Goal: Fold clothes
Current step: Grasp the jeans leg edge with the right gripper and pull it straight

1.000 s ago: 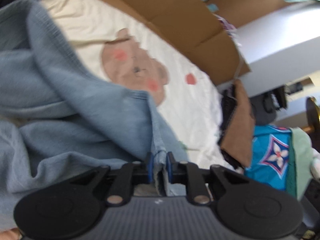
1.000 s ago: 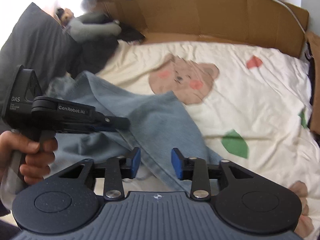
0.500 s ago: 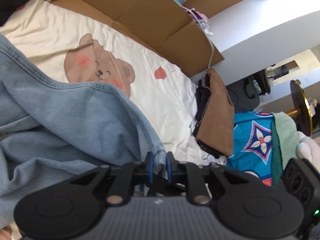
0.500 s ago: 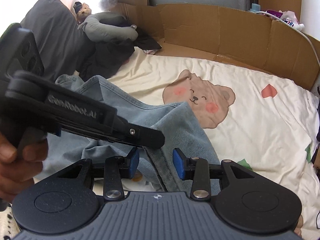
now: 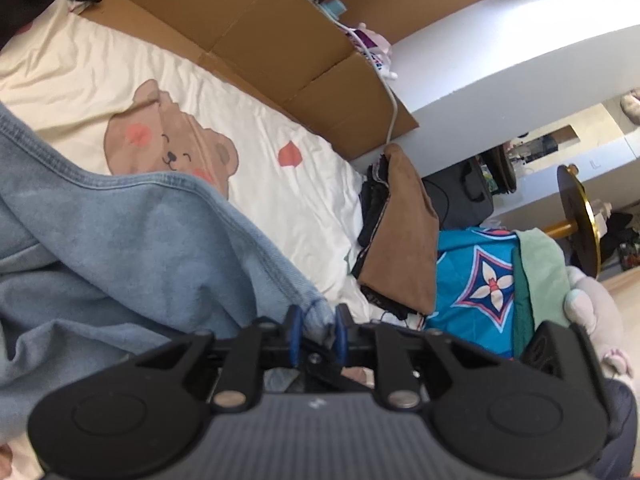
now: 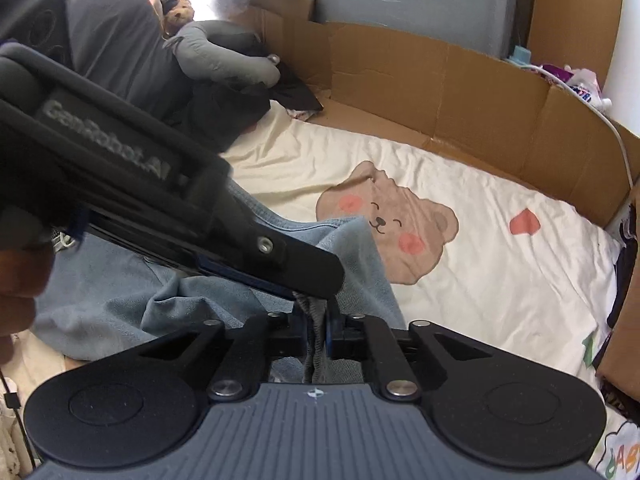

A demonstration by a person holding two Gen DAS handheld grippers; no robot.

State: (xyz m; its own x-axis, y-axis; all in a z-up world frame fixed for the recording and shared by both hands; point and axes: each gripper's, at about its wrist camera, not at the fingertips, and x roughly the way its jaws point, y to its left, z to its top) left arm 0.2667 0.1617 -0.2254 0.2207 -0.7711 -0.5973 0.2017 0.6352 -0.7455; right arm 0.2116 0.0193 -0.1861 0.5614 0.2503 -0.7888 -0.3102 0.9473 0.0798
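We hold a two-finger gripper in each hand over a bed with a cream sheet printed with a smiling bear. A light blue denim garment lies rumpled on the sheet, covering part of the bear. Our left gripper is clamped on a stitched hem of the denim. Our right gripper is pinched tight on a bunched fold of the same garment, just beside the left one, whose black body crosses the right view. Brown cardboard lines the bed's far edge.
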